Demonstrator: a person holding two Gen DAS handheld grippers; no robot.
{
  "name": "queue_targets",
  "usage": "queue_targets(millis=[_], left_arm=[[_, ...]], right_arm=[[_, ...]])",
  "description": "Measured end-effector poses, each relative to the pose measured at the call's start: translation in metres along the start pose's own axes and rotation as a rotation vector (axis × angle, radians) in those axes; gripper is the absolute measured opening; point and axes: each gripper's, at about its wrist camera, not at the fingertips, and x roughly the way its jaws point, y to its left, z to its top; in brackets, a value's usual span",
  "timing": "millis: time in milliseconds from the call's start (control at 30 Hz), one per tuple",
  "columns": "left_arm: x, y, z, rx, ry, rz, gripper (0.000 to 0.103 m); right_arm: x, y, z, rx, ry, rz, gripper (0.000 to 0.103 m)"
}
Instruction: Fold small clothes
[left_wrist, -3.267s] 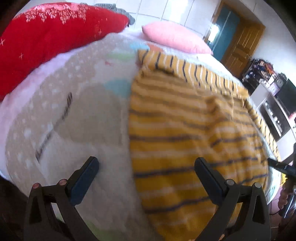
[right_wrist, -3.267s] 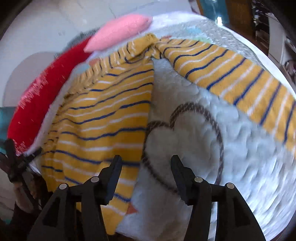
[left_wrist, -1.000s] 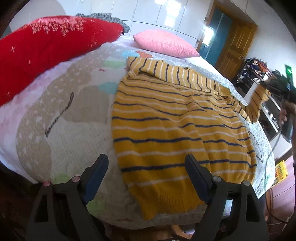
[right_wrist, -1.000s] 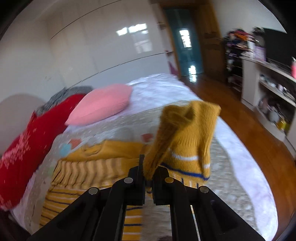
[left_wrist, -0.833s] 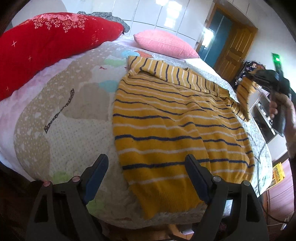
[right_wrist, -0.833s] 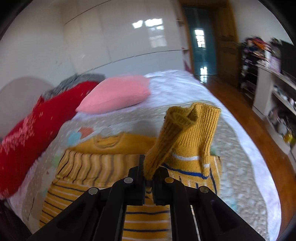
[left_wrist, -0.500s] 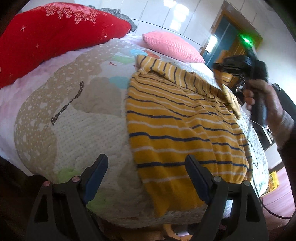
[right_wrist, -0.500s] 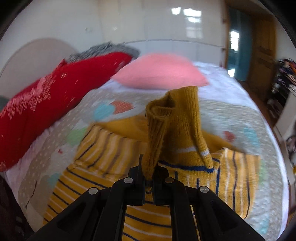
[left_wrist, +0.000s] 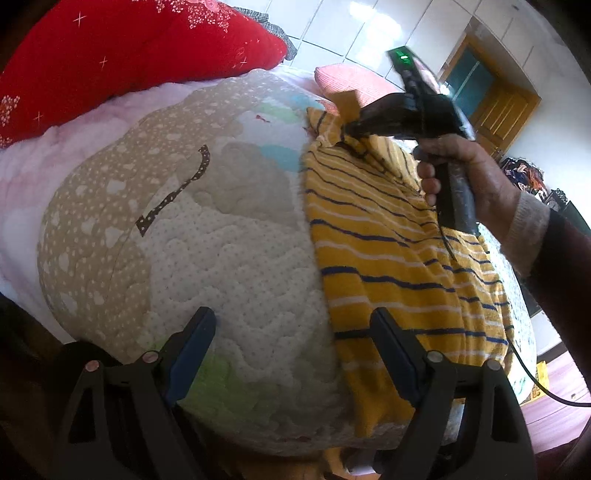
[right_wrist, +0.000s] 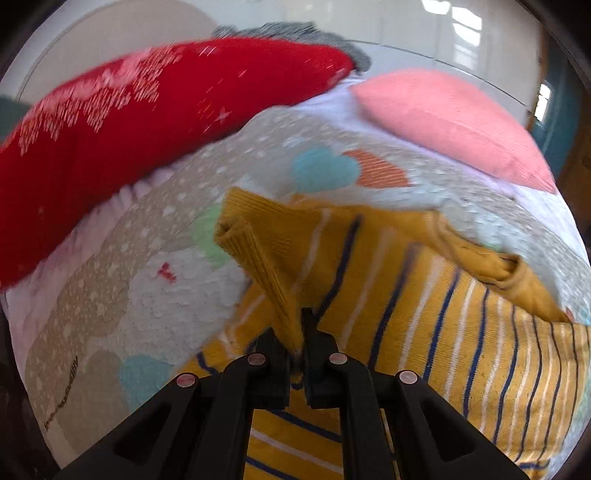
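Note:
A yellow sweater (left_wrist: 376, 236) with navy and white stripes lies flat on the bed, its hem toward me. My left gripper (left_wrist: 293, 317) hangs open over the bed's near edge, its right finger above the hem's left corner, holding nothing. My right gripper (left_wrist: 354, 127), held by a hand (left_wrist: 461, 173), sits low over the sweater's far left shoulder. In the right wrist view the right gripper (right_wrist: 295, 328) pinches the ribbed sleeve cuff (right_wrist: 266, 236), which is folded across the sweater's body (right_wrist: 424, 314). Its jaws are just starting to open, the cuff still between them.
The patterned quilt (left_wrist: 221, 240) covers the bed. A red blanket (left_wrist: 129, 55) is piled at the far left and a pink pillow (right_wrist: 443, 118) lies at the head. A wooden door (left_wrist: 498, 107) and a cluttered shelf stand to the right. A cable (left_wrist: 532, 380) trails off the bed's right edge.
The right gripper has carried the sleeve from the right side across the sweater to its far left shoulder, and lower. The left gripper has drifted a little closer to the bed.

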Motion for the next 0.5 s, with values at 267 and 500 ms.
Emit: queue_targets(millis=[267, 500], left_arm=[[-0.002, 0.002, 0.002, -0.007, 0.002, 0.001, 0.085], [-0.012, -0.005, 0.001, 0.007, -0.009, 0.010, 0.085]], right_arm=[[0.002, 0.013, -0.013, 0.009, 0.034, 0.126, 0.035], [-0.052, -0.008, -0.059, 0.062, 0.058, 0.302, 0.050]])
